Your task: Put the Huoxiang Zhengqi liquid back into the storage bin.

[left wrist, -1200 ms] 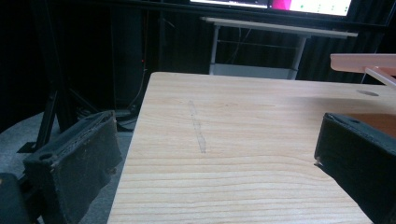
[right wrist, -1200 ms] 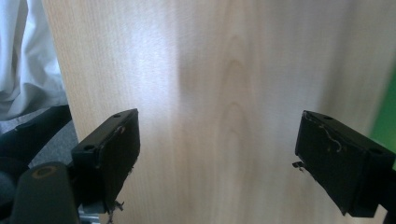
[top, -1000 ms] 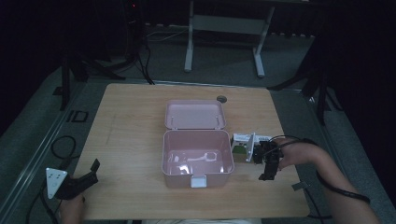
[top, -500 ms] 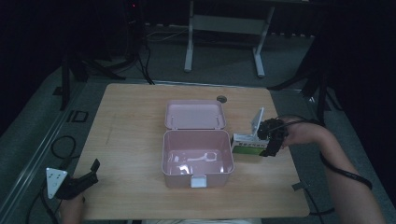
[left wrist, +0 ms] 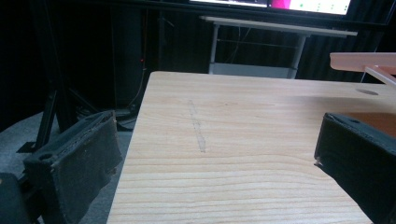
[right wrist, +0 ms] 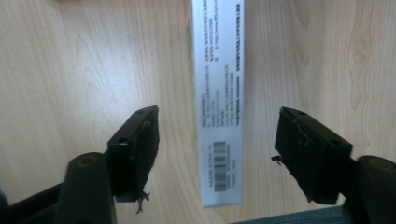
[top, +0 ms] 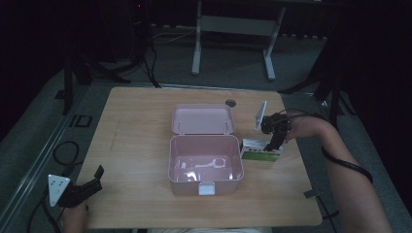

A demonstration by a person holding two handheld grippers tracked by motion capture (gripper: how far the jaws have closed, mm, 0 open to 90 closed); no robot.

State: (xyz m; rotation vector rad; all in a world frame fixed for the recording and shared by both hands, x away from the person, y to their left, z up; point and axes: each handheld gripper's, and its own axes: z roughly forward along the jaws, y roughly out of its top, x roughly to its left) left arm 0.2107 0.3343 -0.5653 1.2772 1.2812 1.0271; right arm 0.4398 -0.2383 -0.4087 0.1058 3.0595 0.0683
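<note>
White-and-green rectangular cardboard carton [top: 261,150] lies on the pale wooden bench [top: 141,141], just beside the right wall of the open pink plastic box [top: 205,162]. Right gripper [top: 273,144] points down over the carton; its fingers [right wrist: 140,140], which have just been closing, straddle it without touching. Left gripper [top: 90,182], fingers [left wrist: 79,161] released, rests at the bench's near-left corner.

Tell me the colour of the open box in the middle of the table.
Pale pink, lid and tub alike: the open box shows best in the high view.

Black padded fingers [right wrist: 135,154], frayed at the edges.
</note>
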